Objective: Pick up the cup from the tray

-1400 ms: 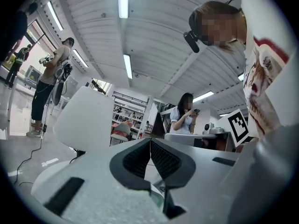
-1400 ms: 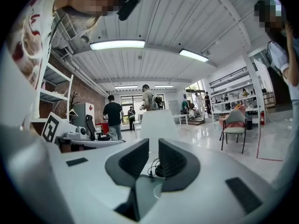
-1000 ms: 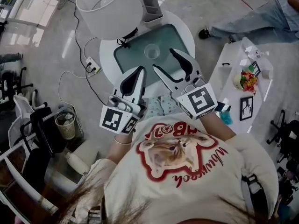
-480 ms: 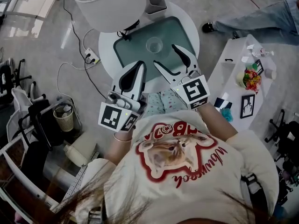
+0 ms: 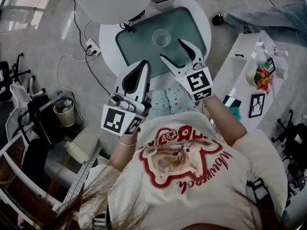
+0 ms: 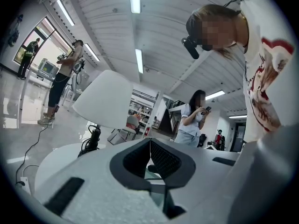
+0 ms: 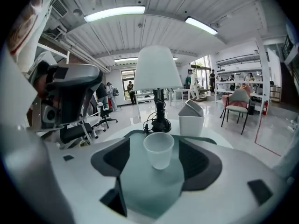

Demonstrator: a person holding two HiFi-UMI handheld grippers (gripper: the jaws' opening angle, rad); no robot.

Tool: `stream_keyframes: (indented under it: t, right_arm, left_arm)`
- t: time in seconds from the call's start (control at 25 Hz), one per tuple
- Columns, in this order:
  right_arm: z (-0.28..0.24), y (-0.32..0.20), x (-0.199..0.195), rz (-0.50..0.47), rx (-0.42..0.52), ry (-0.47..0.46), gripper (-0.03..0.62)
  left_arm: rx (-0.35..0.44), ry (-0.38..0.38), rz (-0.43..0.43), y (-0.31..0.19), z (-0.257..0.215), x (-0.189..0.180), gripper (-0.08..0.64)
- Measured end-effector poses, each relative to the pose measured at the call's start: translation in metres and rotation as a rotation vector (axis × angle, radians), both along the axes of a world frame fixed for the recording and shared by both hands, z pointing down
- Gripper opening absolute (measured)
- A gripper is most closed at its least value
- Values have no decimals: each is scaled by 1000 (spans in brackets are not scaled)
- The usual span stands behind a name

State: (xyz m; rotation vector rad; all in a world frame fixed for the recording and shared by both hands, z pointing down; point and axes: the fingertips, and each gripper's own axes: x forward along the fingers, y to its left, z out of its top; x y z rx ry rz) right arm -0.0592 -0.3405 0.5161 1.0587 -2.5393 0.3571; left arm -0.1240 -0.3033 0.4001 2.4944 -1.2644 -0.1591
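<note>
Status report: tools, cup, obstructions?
Right tool open, lined up on cup. Left tool shut, empty. Cup upright on tray, ungripped. Nothing between.

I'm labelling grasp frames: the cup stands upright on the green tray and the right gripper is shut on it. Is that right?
No. The cup stands upright on the green tray, but the right gripper is open, jaws apart and short of the cup, touching nothing; the right gripper view shows it.

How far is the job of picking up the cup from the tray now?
Done: the right tongs stand open and point at the translucent plastic cup. In hand: the approach; the pads do not touch it. To do: close on the cup and lift it off the dark green tray. The left tongs are shut, empty.
</note>
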Motion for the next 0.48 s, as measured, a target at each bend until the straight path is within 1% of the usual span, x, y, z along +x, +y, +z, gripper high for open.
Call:
stream_keyframes:
  t: [0.24, 0.48]
  right_arm:
    - [25, -7, -4, -33, -17, 44, 302]
    - [58, -11, -9, -50, -71, 90, 305]
  left_arm:
    - [-24, -4, -8, -2, 12, -6, 15]
    - [-40, 7, -15, -9, 20, -9, 15]
